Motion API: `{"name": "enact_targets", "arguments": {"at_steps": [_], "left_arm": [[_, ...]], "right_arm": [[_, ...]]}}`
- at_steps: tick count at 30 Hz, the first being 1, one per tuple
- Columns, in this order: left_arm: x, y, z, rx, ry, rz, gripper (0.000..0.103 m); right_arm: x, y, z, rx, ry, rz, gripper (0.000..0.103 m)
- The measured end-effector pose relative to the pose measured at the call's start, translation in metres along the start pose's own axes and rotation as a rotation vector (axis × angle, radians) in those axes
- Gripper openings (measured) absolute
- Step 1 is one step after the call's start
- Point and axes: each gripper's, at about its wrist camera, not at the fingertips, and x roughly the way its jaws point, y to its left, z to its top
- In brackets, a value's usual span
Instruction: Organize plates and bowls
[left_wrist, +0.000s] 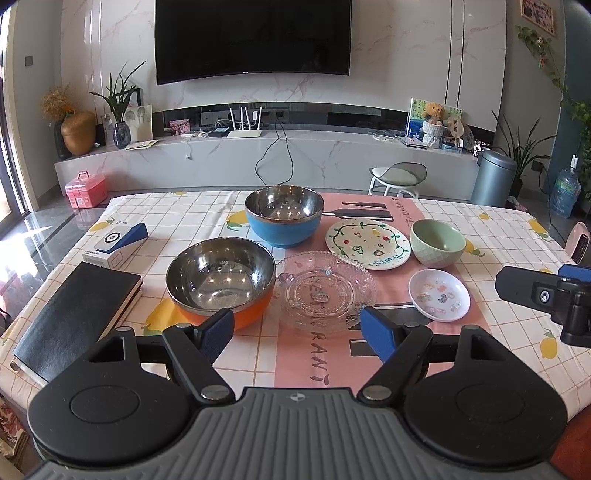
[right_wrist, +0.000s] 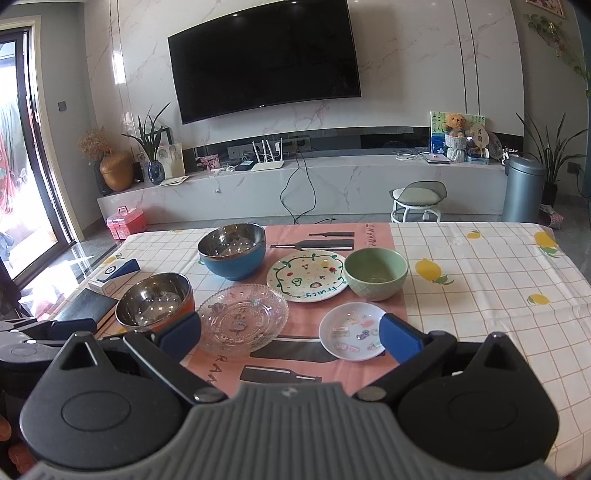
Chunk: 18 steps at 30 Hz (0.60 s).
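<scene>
Two grippers, both spread wide w/ nothing between the blue pads: left gripper (left_wrist: 297, 332) hangs low over the near edge of the counter (left_wrist: 517, 236), right gripper (right_wrist: 290, 334) likewise.

Closest to the left gripper is the clear cut-glass scalloped plate (left_wrist: 325, 290), just beside the steel bowl w/ orange outer shell (left_wrist: 221, 282); rims look touching or nearly so. Risk: a pad coming in on the glass plate's left side could knock the orange bowl, and thin slick glass may slip out of a rim pinch.

Right gripper's right pad overlaps the small white round dish w/ sticker prints (right_wrist: 352, 330) in view; shallow rim, so the likely failure is pushing it along the cloth rather than lifting it.

Farther out: white round plate w/ fruit drawings (left_wrist: 368, 243), pale green ceramic bowl (left_wrist: 437, 243), steel bowl w/ blue shell (left_wrist: 283, 216). Stacking plates out of size order, or glass under steel, prob. leaves a wobbly pile.
</scene>
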Motion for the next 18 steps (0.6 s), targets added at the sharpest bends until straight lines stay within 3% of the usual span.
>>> {"name": "enact_targets", "arguments": {"at_steps": [18], "left_arm": [[0.0016, -0.003, -0.0034, 0.005, 0.01, -0.006, 0.092]], "right_arm": [[0.0031, -0.0018, -0.0021, 0.015, 0.014, -0.003, 0.1]]}}
